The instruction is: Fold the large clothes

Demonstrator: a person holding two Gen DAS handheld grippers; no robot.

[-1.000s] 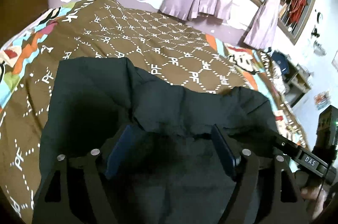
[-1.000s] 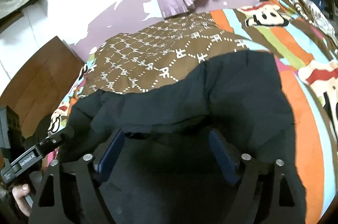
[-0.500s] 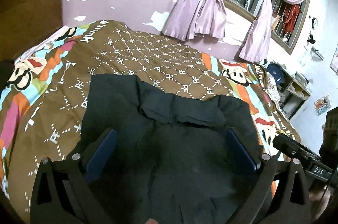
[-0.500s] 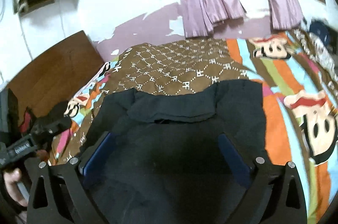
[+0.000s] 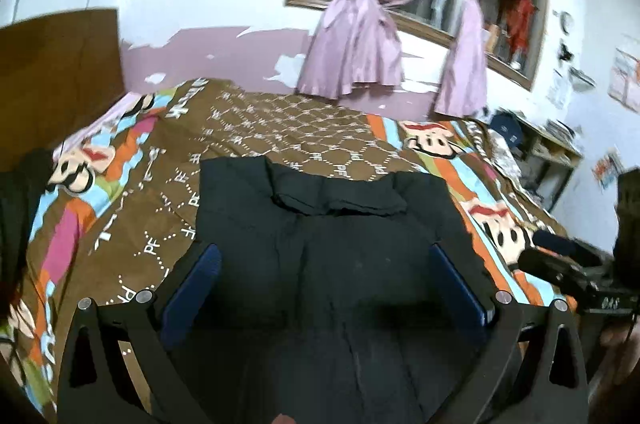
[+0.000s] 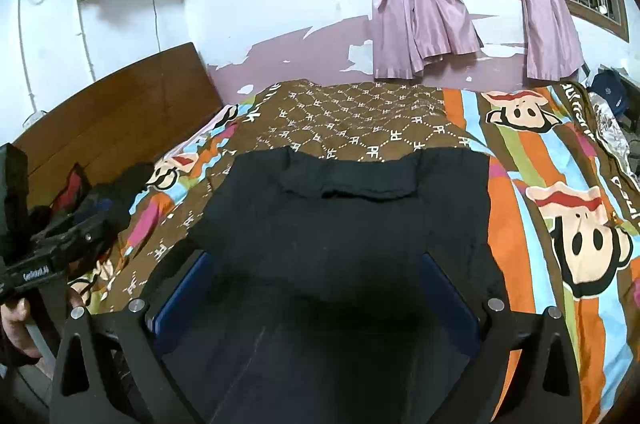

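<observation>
A large black garment lies spread flat on the bed, a folded band of cloth along its far edge; it also shows in the right wrist view. My left gripper is open and empty, raised above the garment's near part, blue pads wide apart. My right gripper is open and empty too, held above the same garment. The right gripper's body shows at the right edge of the left wrist view. The left gripper's body shows at the left edge of the right wrist view.
The bed carries a brown patterned and striped cartoon blanket. A wooden headboard stands at the left, with dark clothes piled beside it. Purple curtains hang at the window behind. A cluttered shelf stands at right.
Both grippers have lifted up and back from the garment. The garment now lies flatter, with its far edge folded into a neat band.
</observation>
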